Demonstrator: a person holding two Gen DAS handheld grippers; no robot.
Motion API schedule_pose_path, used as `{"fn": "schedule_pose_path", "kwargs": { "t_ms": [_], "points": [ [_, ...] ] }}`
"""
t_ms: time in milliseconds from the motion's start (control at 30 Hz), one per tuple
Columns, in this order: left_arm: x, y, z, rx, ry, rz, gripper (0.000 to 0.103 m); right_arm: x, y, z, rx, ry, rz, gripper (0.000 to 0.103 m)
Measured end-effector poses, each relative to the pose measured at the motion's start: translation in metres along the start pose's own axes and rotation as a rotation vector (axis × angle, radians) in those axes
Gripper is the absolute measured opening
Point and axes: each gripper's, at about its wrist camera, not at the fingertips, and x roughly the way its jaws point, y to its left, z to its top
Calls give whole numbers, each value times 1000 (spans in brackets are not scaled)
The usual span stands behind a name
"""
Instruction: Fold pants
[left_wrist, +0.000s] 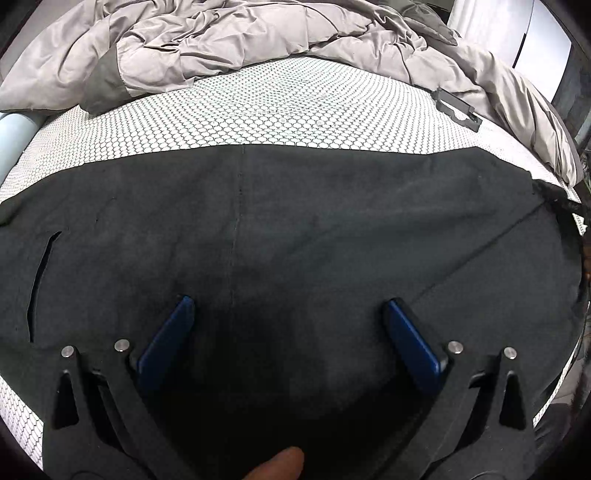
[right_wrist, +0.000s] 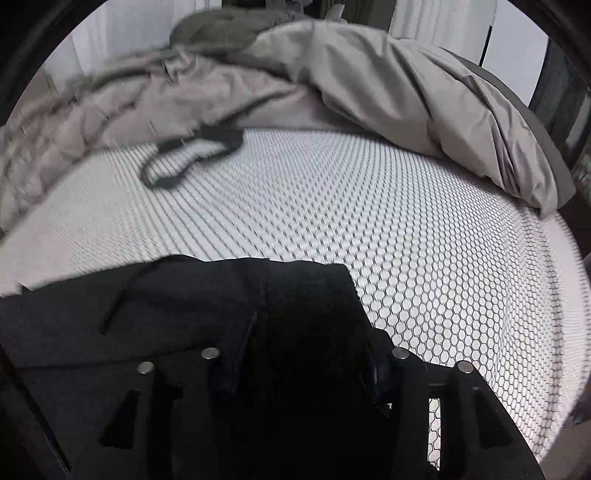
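Note:
Dark grey pants (left_wrist: 295, 221) lie spread flat across the patterned mattress (left_wrist: 258, 110), with a pocket slit at the left. My left gripper (left_wrist: 288, 310) is open just above the cloth, its blue fingers (left_wrist: 170, 332) wide apart and empty. In the right wrist view the pants (right_wrist: 184, 302) drape over my right gripper (right_wrist: 306, 369), covering its fingertips. An end of the fabric hangs between the jaws, which look closed on it.
A rumpled beige duvet (left_wrist: 258, 40) is piled along the far side of the bed and shows in the right wrist view (right_wrist: 406, 92). A dark hanger-like piece (left_wrist: 458, 109) lies near it, and a dark strap loop (right_wrist: 184, 158) lies on the mattress (right_wrist: 406, 221).

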Motion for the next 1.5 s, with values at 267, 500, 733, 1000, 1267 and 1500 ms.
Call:
{"fn": "schedule_pose_path", "kwargs": {
  "t_ms": [267, 500, 733, 1000, 1267, 1500],
  "points": [
    [-39, -22, -3, 50, -47, -73, 102, -67, 5, -8, -11, -152, 75, 91],
    [-33, -93, -24, 191, -21, -136, 102, -125, 38, -54, -90, -209, 347, 96],
    [-35, -109, -54, 287, 14, -121, 102, -88, 91, -121, -301, -14, 358, 97],
    [-82, -133, -65, 367, -129, -174, 102, -102, 70, -132, -276, -84, 383, 97],
    [-79, -171, -89, 554, -102, -175, 74, -108, 68, -128, -272, -92, 407, 97],
    [-72, -183, -90, 591, -134, -191, 6, -110, 78, -128, -290, -103, 427, 97]
  ]
}}
